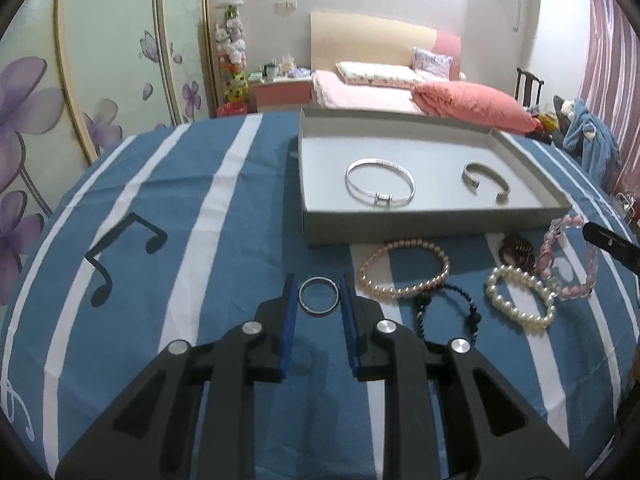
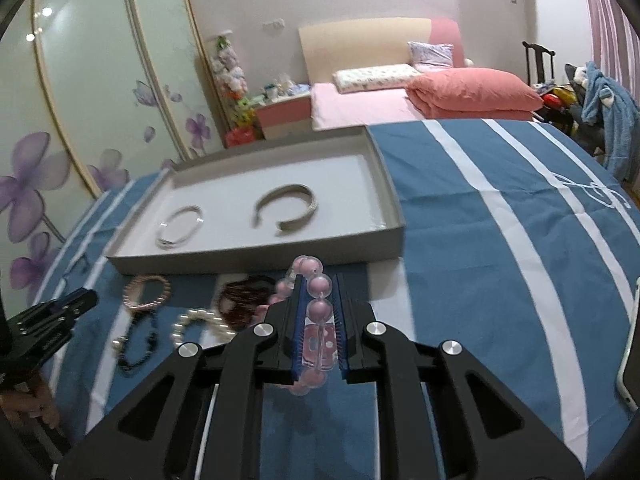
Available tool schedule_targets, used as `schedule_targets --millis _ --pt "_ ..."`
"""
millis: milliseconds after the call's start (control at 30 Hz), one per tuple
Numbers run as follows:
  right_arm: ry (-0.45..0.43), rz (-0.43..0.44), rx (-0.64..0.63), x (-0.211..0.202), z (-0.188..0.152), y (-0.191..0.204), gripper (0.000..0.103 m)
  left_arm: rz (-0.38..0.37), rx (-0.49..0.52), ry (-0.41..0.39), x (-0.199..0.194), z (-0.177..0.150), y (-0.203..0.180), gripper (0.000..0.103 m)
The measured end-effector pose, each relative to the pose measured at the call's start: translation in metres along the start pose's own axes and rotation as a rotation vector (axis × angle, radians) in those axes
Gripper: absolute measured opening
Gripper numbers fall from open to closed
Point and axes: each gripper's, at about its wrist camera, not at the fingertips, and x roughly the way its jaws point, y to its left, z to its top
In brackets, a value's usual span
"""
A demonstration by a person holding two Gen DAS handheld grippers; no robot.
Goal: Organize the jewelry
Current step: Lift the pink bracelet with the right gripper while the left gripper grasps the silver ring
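Note:
My left gripper [image 1: 318,285] has its blue pads against both sides of a small silver bangle [image 1: 319,296] that lies flat on the blue striped cloth. My right gripper [image 2: 319,280] is shut on a pink bead bracelet [image 2: 318,310], held a little above the cloth just in front of the grey tray [image 2: 256,258]. In the tray lie a silver clasp bangle [image 1: 380,180] and an open silver cuff [image 1: 486,182]. A pink pearl bracelet [image 1: 404,270], a white pearl bracelet [image 1: 520,300], a black cord bracelet [image 1: 448,308] and a dark red bead bracelet [image 1: 516,250] lie on the cloth.
A phone [image 2: 630,360] lies at the right edge of the cloth. Behind the table are a bed with a pink quilt [image 1: 472,104], a flowered wardrobe [image 1: 100,80] and a chair with blue clothes [image 1: 592,140].

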Motion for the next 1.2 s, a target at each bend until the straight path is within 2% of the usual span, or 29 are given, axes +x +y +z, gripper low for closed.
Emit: schedule_targets --millis 467,1200 --pt "-0.084 0.107 -0.009 -0.022 -0.005 0.028 0.014 0.012 0.034 -0.153 -0.031 0.005 -0.019 0.022" --pt "-0.175 0.12 0.044 -0.041 -0.001 0.03 0.014 0.022 0.041 -0.293 -0.062 0.012 -0.035 0.022"
